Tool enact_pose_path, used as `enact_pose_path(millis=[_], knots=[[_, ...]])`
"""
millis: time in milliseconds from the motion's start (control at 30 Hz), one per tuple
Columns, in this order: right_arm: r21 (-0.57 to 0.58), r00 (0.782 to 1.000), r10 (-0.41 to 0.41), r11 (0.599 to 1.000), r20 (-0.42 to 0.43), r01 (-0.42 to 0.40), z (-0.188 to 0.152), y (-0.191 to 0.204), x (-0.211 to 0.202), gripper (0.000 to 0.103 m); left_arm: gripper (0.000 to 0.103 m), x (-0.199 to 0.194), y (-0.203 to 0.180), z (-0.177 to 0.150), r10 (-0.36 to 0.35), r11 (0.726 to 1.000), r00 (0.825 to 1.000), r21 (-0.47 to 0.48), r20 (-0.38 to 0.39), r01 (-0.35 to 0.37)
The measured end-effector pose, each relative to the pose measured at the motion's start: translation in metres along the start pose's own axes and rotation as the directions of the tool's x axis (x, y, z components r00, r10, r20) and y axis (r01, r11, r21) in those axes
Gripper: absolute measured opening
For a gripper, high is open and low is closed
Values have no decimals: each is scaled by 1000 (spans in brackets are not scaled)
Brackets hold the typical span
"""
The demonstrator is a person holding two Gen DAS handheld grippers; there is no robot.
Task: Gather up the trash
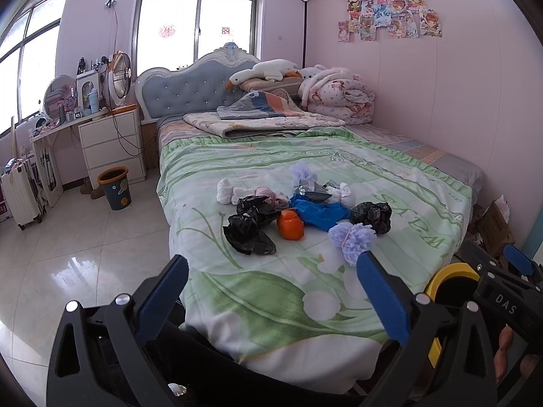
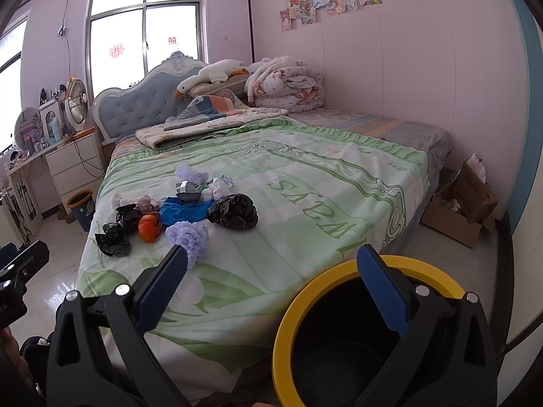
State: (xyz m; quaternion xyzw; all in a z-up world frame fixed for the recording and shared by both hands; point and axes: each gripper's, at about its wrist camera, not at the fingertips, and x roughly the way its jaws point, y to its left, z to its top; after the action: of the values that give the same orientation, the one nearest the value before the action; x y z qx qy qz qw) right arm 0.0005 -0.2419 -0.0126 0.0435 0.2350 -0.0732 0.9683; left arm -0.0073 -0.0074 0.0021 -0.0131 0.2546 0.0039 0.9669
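While both the left gripper and right gripper hang spread and empty, the light purple pompom could slip when pinched.

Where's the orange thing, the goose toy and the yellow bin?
orange thing (image 1: 290, 225): left wrist view, middle of its crumpled body.
goose toy (image 1: 263, 69): left wrist view, on its white back.
yellow bin (image 2: 288, 308): right wrist view, left side of its yellow rim.
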Motion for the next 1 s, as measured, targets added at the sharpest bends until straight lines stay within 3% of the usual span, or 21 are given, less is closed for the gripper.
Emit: enact_pose_path(millis=[1000], knots=[[17, 1000, 16, 1000, -17, -15, -8, -4, 7, 96, 96, 14, 5, -4, -5, 1000, 1000, -2, -14, 5]])
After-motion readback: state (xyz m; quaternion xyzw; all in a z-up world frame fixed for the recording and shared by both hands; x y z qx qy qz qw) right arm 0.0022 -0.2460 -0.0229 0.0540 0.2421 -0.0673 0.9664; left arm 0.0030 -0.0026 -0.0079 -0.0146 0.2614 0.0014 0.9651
